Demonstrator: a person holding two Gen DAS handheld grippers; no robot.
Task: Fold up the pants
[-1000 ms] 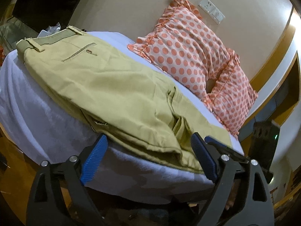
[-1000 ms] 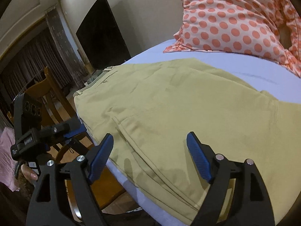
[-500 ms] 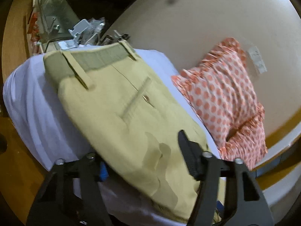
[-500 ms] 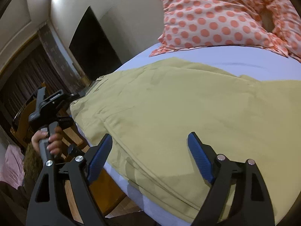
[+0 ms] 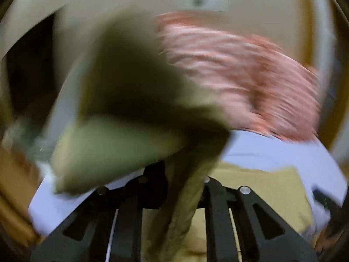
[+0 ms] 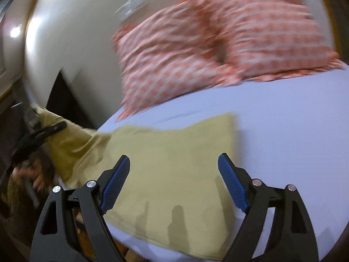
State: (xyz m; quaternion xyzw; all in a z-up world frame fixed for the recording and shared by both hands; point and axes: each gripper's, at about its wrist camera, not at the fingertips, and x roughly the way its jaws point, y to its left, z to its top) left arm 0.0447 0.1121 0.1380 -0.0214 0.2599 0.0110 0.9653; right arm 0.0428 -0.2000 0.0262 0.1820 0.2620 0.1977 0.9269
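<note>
The khaki pants (image 6: 170, 161) lie on the white bed sheet (image 6: 283, 118). My left gripper (image 5: 185, 181) is shut on the waist end of the pants (image 5: 135, 100) and holds it lifted, so the cloth hangs blurred in front of the camera. In the right wrist view the left gripper (image 6: 41, 135) shows at the far left with the lifted fabric around it. My right gripper (image 6: 172, 183) is open and empty, hovering over the part of the pants that lies flat near the bed's front edge.
Two orange polka-dot pillows (image 6: 218, 41) lean on the cream headboard wall (image 6: 72, 26) behind the pants. The bed's front edge (image 6: 139, 242) drops off below my right gripper. Bare sheet lies to the right of the pants.
My left gripper has closed on the waist end and lifted it up off the bed, swinging fast. The right gripper has shifted right along the pants and stays open.
</note>
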